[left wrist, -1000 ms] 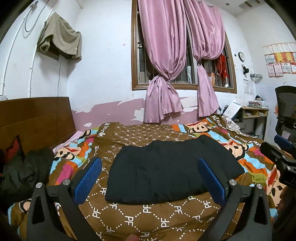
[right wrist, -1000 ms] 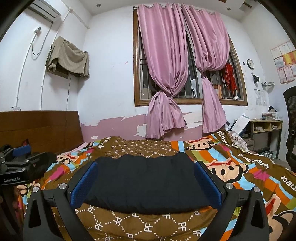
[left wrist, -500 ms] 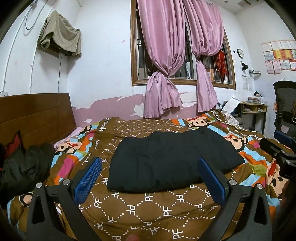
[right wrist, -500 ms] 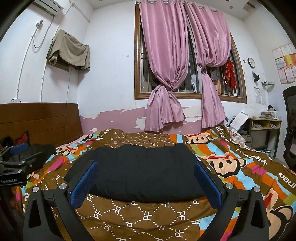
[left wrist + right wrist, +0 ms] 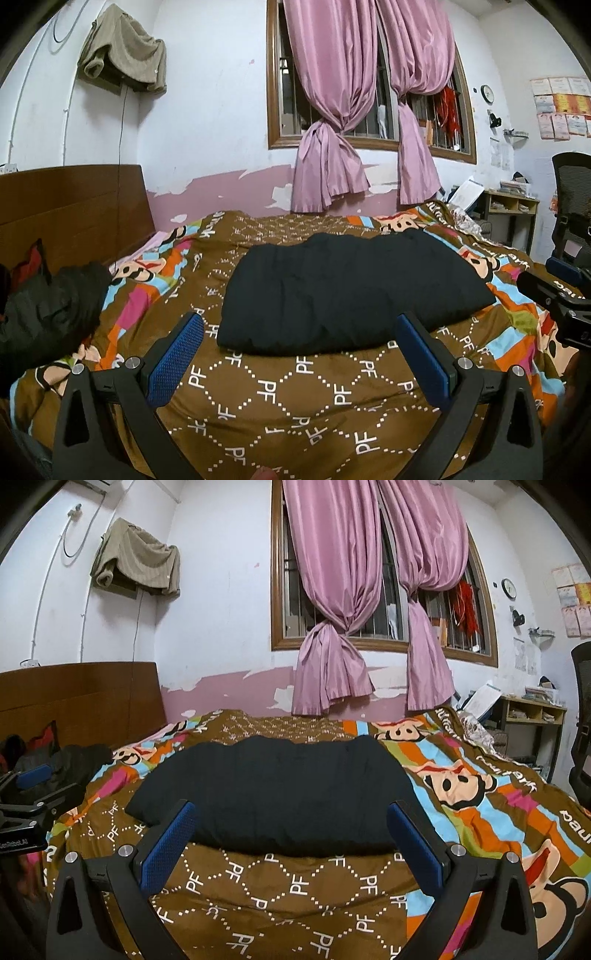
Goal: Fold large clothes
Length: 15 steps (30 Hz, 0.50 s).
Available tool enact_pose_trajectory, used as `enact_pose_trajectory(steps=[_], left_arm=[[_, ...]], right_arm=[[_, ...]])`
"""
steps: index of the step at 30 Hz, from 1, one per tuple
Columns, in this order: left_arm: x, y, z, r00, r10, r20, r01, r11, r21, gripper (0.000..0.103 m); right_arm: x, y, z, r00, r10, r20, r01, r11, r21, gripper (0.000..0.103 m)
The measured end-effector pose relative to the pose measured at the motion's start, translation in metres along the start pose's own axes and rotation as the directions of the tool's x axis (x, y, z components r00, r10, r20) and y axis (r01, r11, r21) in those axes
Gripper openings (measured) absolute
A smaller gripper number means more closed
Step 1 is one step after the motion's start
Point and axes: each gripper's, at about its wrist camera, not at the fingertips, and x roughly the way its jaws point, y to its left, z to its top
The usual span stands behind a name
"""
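A black garment (image 5: 343, 291) lies folded into a thick rectangle in the middle of the bed, also seen in the right wrist view (image 5: 280, 790). My left gripper (image 5: 301, 334) hovers open just short of its near edge, blue pads wide apart, holding nothing. My right gripper (image 5: 291, 825) is likewise open and empty, near the garment's front edge. The right gripper's body (image 5: 554, 299) shows at the right edge of the left wrist view. The left gripper's body (image 5: 29, 801) shows at the left edge of the right wrist view.
The bed carries a brown and cartoon-print cover (image 5: 295, 387). A dark pile of clothes (image 5: 48, 310) lies at the bed's left by the wooden headboard (image 5: 70, 210). A desk (image 5: 532, 716) and black office chair (image 5: 572, 206) stand at the right.
Both grippers have drawn back and risen a little from the folded garment, so it now sits farther ahead of the fingers. The garment has not moved.
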Motion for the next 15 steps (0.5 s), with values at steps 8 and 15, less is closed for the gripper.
enact_pose_trajectory(steps=[8,15], left_arm=[[0.012,0.001,-0.009,0.998,-0.014,-0.066,0.014,1.0,-0.003,0.101],[0.019,0.004,-0.017,0.994,-0.027,-0.106,0.026,1.0,-0.014,0.101]], right_arm=[[0.012,-0.001,-0.01,0.998,-0.004,-0.061,0.004,1.0,0.012,0.103],[0.02,-0.001,-0.017,0.995,-0.008,-0.099,0.01,1.0,0.016,0.103]])
